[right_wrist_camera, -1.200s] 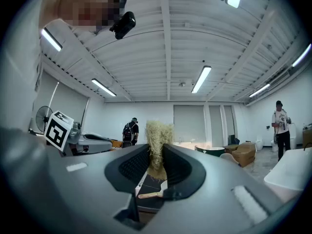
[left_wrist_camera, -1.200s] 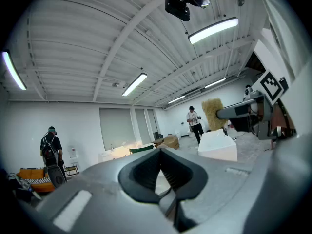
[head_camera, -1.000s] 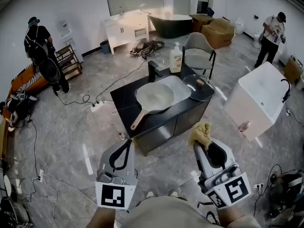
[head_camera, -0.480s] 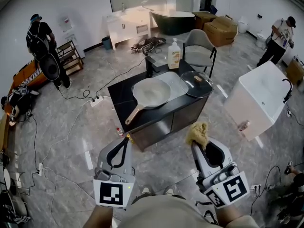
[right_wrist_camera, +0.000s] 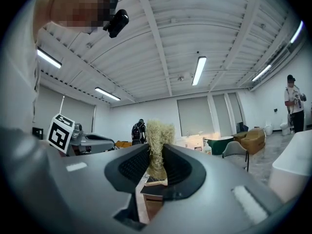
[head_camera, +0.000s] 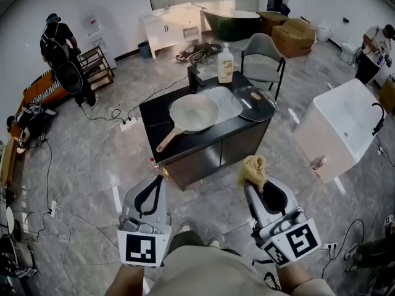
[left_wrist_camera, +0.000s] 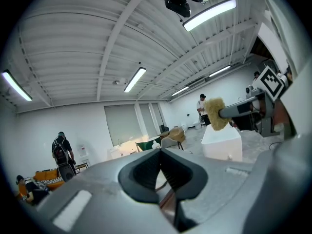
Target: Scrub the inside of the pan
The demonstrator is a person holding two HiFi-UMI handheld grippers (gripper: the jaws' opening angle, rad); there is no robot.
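Note:
A grey pan (head_camera: 194,113) with a brown handle lies on the black counter (head_camera: 154,116), over the sink, well ahead of both grippers. My right gripper (head_camera: 254,176) is shut on a yellowish scrub pad (head_camera: 252,170), which sticks up between its jaws in the right gripper view as a scrub pad (right_wrist_camera: 158,138). My left gripper (head_camera: 162,179) is shut with nothing in it; its jaws meet in the left gripper view, left gripper (left_wrist_camera: 160,152). Both hang in front of the counter, short of it.
A glass lid (head_camera: 255,104) and a soap bottle (head_camera: 225,65) sit on the counter's right and back. A grey chair (head_camera: 261,49) stands behind it, a white cabinet (head_camera: 336,131) to the right. Cables (head_camera: 92,159) cross the floor. People stand far left (head_camera: 62,48) and far right (head_camera: 378,48).
The view has shifted toward the counter, so pan and counter sit a little higher and nearer. Both grippers keep their hold and pose.

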